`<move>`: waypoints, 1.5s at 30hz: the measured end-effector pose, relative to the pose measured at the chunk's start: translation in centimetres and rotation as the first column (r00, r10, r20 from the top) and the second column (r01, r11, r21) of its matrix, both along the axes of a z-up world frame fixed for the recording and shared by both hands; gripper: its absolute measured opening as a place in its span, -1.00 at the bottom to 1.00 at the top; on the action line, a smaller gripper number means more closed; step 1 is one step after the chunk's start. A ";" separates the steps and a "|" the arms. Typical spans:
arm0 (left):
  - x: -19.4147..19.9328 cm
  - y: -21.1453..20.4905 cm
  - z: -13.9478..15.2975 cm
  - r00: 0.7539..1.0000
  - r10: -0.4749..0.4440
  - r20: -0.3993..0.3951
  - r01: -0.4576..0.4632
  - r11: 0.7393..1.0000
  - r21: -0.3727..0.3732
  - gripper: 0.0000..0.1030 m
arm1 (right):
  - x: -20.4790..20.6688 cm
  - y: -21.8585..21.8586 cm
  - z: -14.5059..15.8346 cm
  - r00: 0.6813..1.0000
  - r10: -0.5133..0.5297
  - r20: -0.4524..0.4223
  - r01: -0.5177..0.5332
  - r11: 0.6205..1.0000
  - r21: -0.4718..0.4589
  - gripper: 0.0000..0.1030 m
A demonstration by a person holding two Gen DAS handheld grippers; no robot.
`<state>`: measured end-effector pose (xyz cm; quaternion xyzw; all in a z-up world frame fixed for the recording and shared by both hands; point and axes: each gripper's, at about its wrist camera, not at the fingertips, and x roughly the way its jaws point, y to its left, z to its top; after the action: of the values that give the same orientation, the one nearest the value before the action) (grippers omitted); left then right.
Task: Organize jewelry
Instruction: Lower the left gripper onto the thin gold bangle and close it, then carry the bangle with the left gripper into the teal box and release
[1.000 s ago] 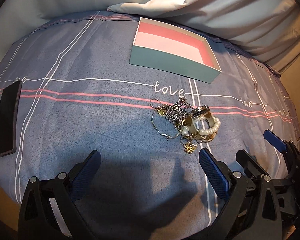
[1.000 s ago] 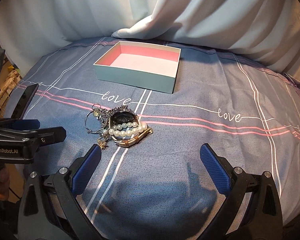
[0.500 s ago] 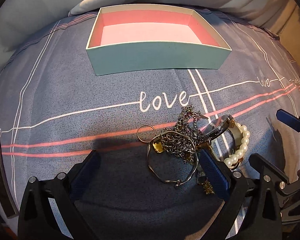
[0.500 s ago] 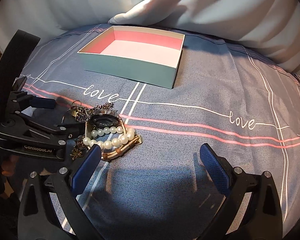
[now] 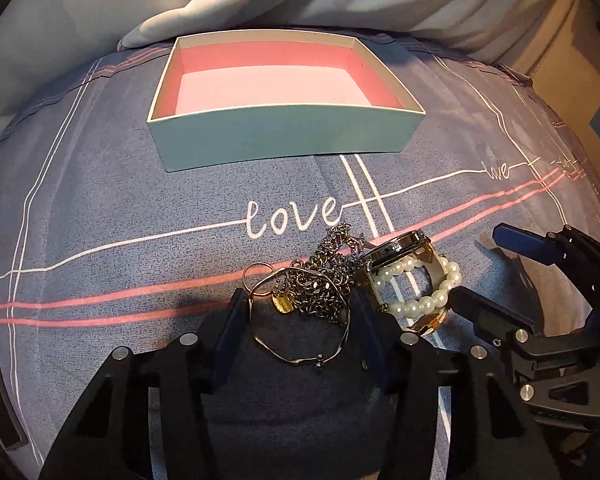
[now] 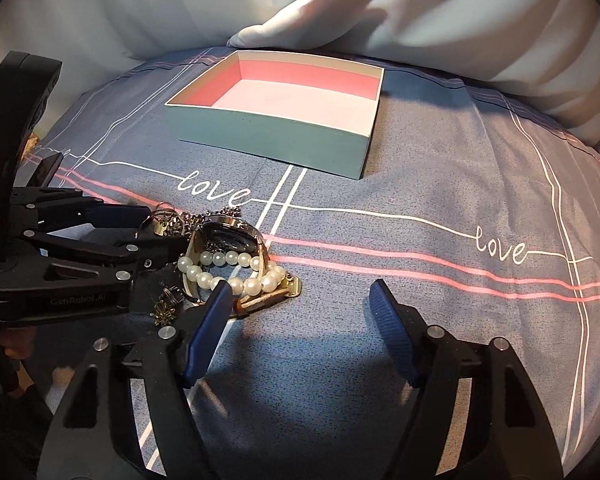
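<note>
Surface: a bed point(image 5: 100, 208) is being used, covered by a blue-grey sheet with white and pink lines and the word "love".
Box: an open box point(image 5: 284, 136), teal outside and pink inside, is sitting on the bed beyond the jewelry; nothing is seen lying in it.
Jewelry pile: a tangled heap point(image 5: 352, 288) is lying on the bed just in front of the "love" print, well apart from the box.
Pile contents: a dark chain point(image 5: 320, 292), a thin wire bangle point(image 5: 300, 356), a pearl bracelet point(image 6: 228, 272) and a watch point(image 6: 228, 236) are being seen, all touching one another.
Left gripper: the left gripper point(image 5: 298, 316) is being held down over the chain side of the pile.
Left fingers: the fingers have just been closing; the chain and bangle are lying between them, but whether the pads are pressing cannot be told.
Right gripper: the right gripper point(image 6: 300, 300) is being held beside the pearl bracelet.
Right fingers: the fingers have just been closing and are standing apart; the left one is touching the pearls' edge, only bare sheet lying between them.
Background: white curtain fabric point(image 6: 380, 12) is hanging behind the bed.
</note>
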<state>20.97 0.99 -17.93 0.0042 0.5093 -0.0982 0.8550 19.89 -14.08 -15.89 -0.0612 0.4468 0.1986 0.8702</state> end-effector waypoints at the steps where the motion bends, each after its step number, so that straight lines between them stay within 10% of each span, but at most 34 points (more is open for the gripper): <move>1: -0.1 0.1 0.1 1.000 0.001 0.009 0.000 1.000 -0.010 0.00 | 0.1 0.2 0.1 1.000 0.005 0.004 -0.005 1.000 0.009 0.35; 17: -1.4 2.6 3.2 0.995 0.075 0.064 -0.071 0.996 -0.061 0.00 | -0.5 3.5 0.8 0.985 0.170 0.011 -0.170 0.985 -0.006 0.05; 22: -1.8 2.8 3.0 0.995 0.080 0.055 -0.076 0.995 -0.068 0.01 | -0.8 4.9 -0.1 0.969 0.248 0.004 -0.247 0.967 -0.055 -0.74; 26: -2.2 3.3 3.4 0.994 0.094 0.063 -0.089 0.993 -0.079 0.01 | -1.4 5.0 0.7 0.962 0.273 0.020 -0.272 0.961 -0.051 -0.99; 45: 0.2 3.4 7.4 0.981 0.101 0.167 -0.086 0.992 -0.094 0.01 | -0.1 2.9 6.0 0.971 0.170 0.168 -0.172 0.985 0.000 -0.99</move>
<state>21.14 4.37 -10.52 -0.0482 0.4288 -0.0789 0.8987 19.82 -11.14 -9.91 -0.1097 0.3638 0.2702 0.8847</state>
